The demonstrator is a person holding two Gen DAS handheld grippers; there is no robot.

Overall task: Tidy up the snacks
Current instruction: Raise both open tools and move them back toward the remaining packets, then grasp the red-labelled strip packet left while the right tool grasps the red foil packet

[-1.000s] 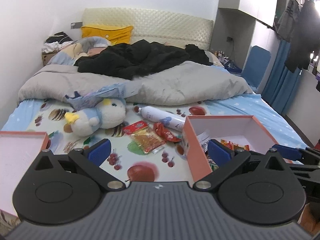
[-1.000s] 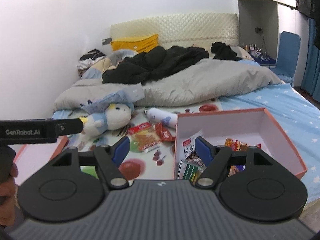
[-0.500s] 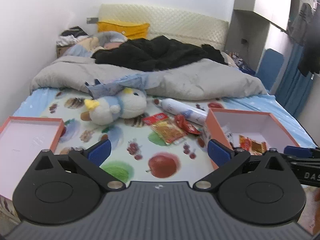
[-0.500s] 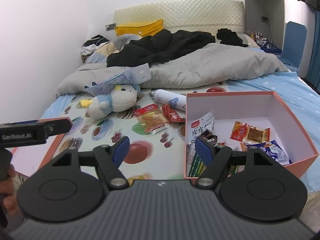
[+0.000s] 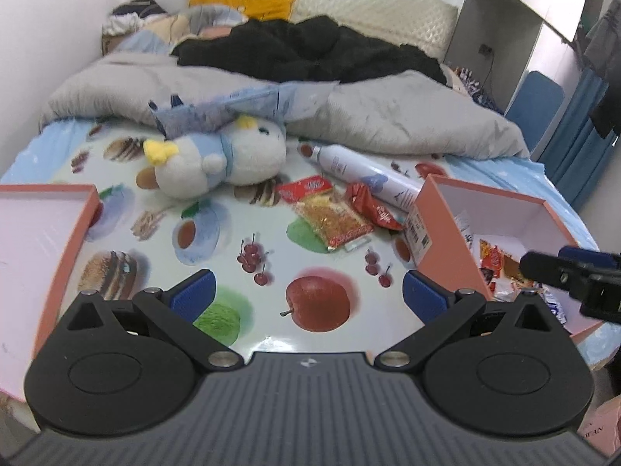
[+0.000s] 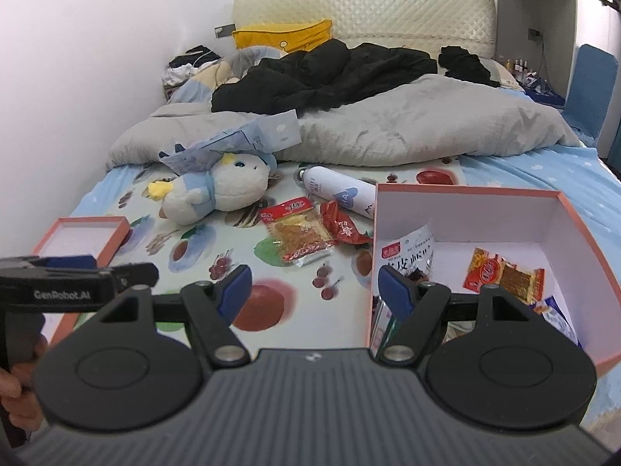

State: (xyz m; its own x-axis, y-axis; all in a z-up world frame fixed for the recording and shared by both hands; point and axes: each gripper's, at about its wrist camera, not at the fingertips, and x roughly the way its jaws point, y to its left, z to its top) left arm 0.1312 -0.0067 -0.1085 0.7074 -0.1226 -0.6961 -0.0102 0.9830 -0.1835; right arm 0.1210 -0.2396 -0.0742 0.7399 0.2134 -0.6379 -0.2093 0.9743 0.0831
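Observation:
A pink open box (image 6: 458,209) with several snack packets inside sits on the bed at the right; it also shows in the left wrist view (image 5: 438,229). Two snacks lie on the fruit-print sheet left of it: an orange-yellow packet (image 6: 299,231) (image 5: 330,213) and a small red packet (image 6: 343,227) (image 5: 372,207). My left gripper (image 5: 308,291) is open and empty, near the bed's front edge. My right gripper (image 6: 314,287) is open and empty, in front of the box's left wall.
The box's pink lid (image 5: 35,240) (image 6: 85,233) lies at the left. A plush penguin (image 5: 217,163), a white bottle (image 5: 365,171), a grey duvet (image 5: 388,112) and black clothes (image 5: 310,50) lie farther back. A wall runs along the left.
Both grippers have moved forward and tilted down toward the bed; the snacks and box now look closer. Both stay open and empty.

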